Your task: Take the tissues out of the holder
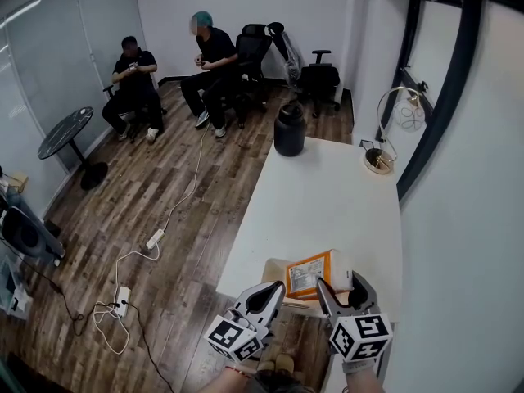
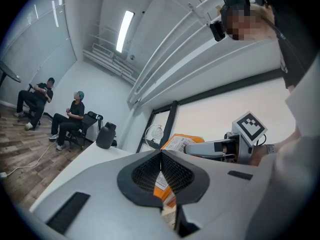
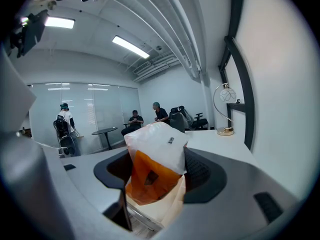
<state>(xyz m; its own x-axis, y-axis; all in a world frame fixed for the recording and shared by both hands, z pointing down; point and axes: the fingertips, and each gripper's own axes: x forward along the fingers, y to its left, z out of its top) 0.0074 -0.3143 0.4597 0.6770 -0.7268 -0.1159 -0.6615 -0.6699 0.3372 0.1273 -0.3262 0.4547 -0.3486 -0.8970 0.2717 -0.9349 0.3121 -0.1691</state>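
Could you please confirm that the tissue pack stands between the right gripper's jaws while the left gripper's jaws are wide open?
Not quite: the left gripper has its jaws closed together, pad against pad, as the left gripper view shows. The rest holds: the tissue pack does stand between the jaws of the right gripper.

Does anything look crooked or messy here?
The orange tissue pack sits tilted, poking up out of its holder near the table edge, with the right gripper clamped on it. On the floor, a white cable with power strips sprawls loosely.
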